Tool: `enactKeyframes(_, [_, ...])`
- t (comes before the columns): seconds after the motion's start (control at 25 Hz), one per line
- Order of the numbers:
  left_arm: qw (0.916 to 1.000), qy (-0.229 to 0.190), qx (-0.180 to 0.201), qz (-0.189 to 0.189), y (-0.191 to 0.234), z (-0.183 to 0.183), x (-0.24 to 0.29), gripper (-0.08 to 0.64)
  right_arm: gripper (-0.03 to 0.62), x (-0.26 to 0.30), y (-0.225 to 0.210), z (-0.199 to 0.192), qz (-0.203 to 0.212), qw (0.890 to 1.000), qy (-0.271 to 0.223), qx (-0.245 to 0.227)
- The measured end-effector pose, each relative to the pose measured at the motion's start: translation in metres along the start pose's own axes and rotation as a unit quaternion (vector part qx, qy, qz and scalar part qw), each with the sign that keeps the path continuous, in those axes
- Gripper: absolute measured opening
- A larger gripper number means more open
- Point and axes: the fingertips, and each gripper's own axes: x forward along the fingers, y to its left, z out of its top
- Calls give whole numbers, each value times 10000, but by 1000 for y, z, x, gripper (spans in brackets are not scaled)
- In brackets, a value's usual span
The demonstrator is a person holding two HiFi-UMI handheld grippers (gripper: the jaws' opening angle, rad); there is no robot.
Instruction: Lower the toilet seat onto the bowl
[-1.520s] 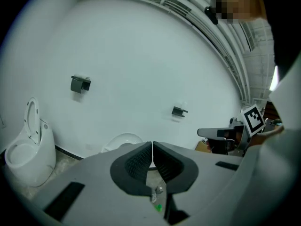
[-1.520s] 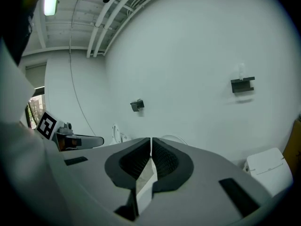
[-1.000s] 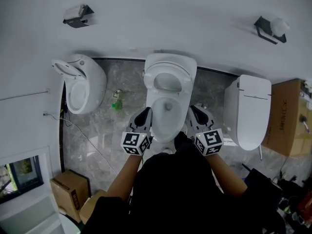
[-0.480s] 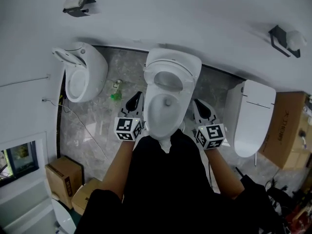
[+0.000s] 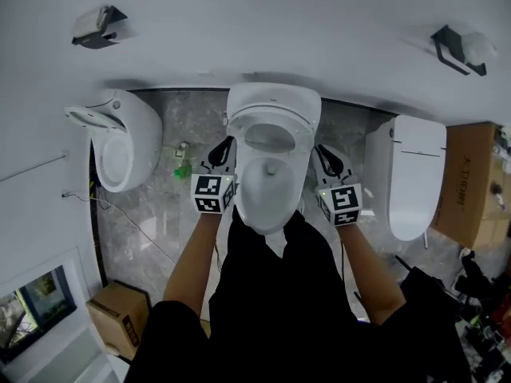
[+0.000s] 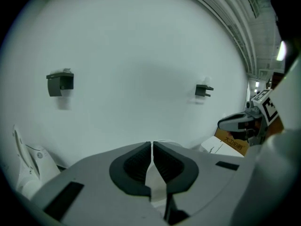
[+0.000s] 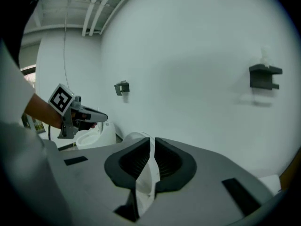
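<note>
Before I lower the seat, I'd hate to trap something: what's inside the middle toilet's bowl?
Only bare white porcelain and a small grey spot, likely the drain, show inside the bowl. Its front edge is partly hidden by the person's dark clothing.

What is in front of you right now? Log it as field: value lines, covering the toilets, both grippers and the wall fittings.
middle toilet: bowl open, seat looks raised
left toilet: lid raised
right toilet: lid down
left gripper: jaws shut, empty, at the bowl's left side
right gripper: jaws shut, empty, at the bowl's right side
wall holders: one above each outer toilet
</note>
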Motion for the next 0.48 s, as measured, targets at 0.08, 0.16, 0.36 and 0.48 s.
enactKeyframes(0.08, [9995,111,131,-259,6,-6,17,18,35,12,3,-2,-172,9996,64,-220])
enactKeyframes(0.16, [9978,238,337,-526,9,-14,33,18,35,25,7,-7,-189,9993,199,-269])
enactKeyframes(0.36, [9924,444,616,-963,19,-28,65,98,35,58,14,-17,-151,9976,498,-465])
enactKeyframes(0.48, [9881,622,835,-1136,25,-36,85,130,38,82,8,-28,-270,9962,663,-502])
